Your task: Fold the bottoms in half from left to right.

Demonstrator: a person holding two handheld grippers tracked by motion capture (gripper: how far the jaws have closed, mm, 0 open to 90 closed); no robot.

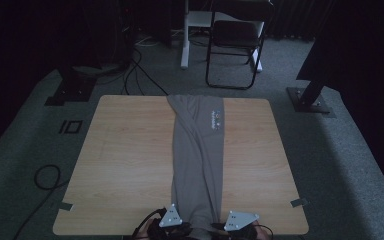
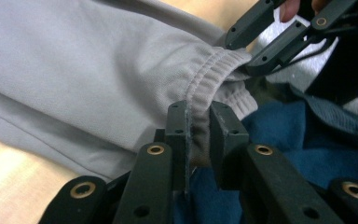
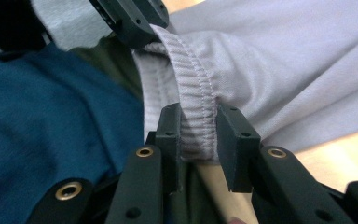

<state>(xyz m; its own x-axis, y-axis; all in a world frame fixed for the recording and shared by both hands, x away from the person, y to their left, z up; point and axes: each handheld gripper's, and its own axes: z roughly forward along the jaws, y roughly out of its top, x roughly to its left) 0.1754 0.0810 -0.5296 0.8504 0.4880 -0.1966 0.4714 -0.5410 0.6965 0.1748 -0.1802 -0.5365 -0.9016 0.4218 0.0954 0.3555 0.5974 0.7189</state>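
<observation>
The left gripper (image 2: 197, 122) has its two black jaws on each side of the stretchy waistband (image 2: 209, 74) of the grey sweatpants (image 1: 198, 150). The jaws are close together and seem to pinch the cloth. The right gripper (image 3: 198, 128) does the same a little way along the same waistband, with the ribbed band squeezed between its jaws.

The sweatpants lie long and flat down the middle of the wooden table (image 1: 130, 160). The waistband is at the near edge, by the person, and the legs reach to the far edge.

To do this step well, I think both grippers should keep a tight pinch and move together, so the band stays straight and does not slip out.

The high view shows the whole pants, a small logo (image 1: 216, 119) near the far edge, and a chair (image 1: 235, 40) behind the table. The gripper views show the stitches in the band and the person's blue top (image 3: 42, 121).
</observation>
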